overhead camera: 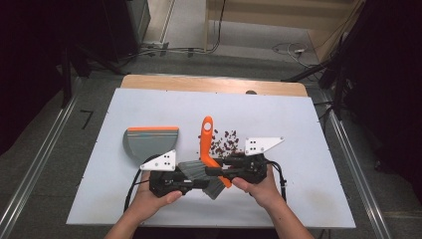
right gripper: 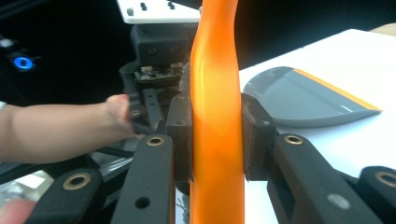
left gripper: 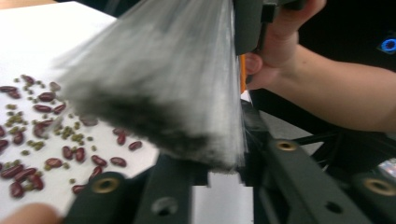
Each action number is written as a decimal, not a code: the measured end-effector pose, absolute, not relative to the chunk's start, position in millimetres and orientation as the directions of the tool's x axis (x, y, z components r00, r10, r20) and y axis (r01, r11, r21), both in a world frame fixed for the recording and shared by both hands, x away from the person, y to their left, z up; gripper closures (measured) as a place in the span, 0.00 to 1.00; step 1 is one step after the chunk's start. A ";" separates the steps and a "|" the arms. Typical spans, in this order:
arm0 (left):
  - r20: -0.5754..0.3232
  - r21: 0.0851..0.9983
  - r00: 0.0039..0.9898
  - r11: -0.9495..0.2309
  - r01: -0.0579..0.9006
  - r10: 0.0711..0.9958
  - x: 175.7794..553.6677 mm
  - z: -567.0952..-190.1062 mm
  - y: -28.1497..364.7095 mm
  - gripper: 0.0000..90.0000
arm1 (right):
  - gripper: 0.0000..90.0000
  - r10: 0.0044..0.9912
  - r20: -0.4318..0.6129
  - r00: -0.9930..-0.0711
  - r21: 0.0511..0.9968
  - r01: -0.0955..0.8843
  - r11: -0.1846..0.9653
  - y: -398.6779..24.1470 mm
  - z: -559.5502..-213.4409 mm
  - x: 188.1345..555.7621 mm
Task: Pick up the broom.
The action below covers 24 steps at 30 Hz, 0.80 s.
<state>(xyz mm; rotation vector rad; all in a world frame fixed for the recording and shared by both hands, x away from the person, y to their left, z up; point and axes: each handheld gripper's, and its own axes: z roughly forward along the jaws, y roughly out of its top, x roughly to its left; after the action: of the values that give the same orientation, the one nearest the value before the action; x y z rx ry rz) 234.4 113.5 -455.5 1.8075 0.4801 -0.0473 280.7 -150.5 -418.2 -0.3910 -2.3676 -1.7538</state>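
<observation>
Right gripper (right gripper: 217, 140) clamped on brush handle (right gripper: 217, 93); left gripper (left gripper: 201, 172) pinching bristles (left gripper: 163, 84). Beans (overhead camera: 225, 143) unswept, right of brush; dustpan (overhead camera: 149, 142) empty, far left. Sweeping pending.

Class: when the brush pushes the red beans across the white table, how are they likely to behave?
The red beans look small, smooth and rounded, so they would probably roll and scatter. The bristles look soft, so some may slip through. The tiny green beans likely stray too.

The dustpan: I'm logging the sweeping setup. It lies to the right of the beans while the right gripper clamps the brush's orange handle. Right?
Not quite. In the high view the dustpan lies left of the beans. The right gripper does clamp the orange handle.
</observation>
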 end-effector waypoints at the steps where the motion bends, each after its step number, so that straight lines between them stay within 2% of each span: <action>1: -0.275 0.913 0.912 -0.215 0.347 0.306 234.7 -455.5 114.6 0.73 | 0.76 0.123 0.288 -0.950 0.909 0.311 0.276 -149.8 -417.1 279.9; 5: -0.280 0.902 0.884 -0.211 0.376 0.374 236.0 -456.1 120.3 0.46 | 0.76 0.192 0.264 -0.945 0.906 0.312 0.286 -151.4 -413.8 281.1; 10: -0.264 0.906 0.845 -0.181 0.383 0.465 237.7 -455.1 132.1 0.22 | 0.76 0.265 0.261 -0.928 0.901 0.333 0.278 -159.3 -411.5 284.8; 18: -0.244 0.915 0.827 -0.161 0.369 0.507 236.4 -455.3 143.3 0.01 | 0.76 0.421 0.214 -0.882 0.889 0.354 0.291 -167.7 -408.4 289.6; 24: -0.222 0.929 0.808 -0.133 0.346 0.545 234.1 -454.7 154.4 0.00 | 0.76 0.497 0.204 -0.844 0.881 0.379 0.282 -176.7 -409.0 296.0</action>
<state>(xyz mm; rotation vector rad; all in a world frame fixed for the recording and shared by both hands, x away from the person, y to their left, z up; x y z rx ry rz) 234.1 154.4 -454.7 1.7431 0.6939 0.1981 296.0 -176.7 -409.0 -0.8927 -2.6016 -1.7351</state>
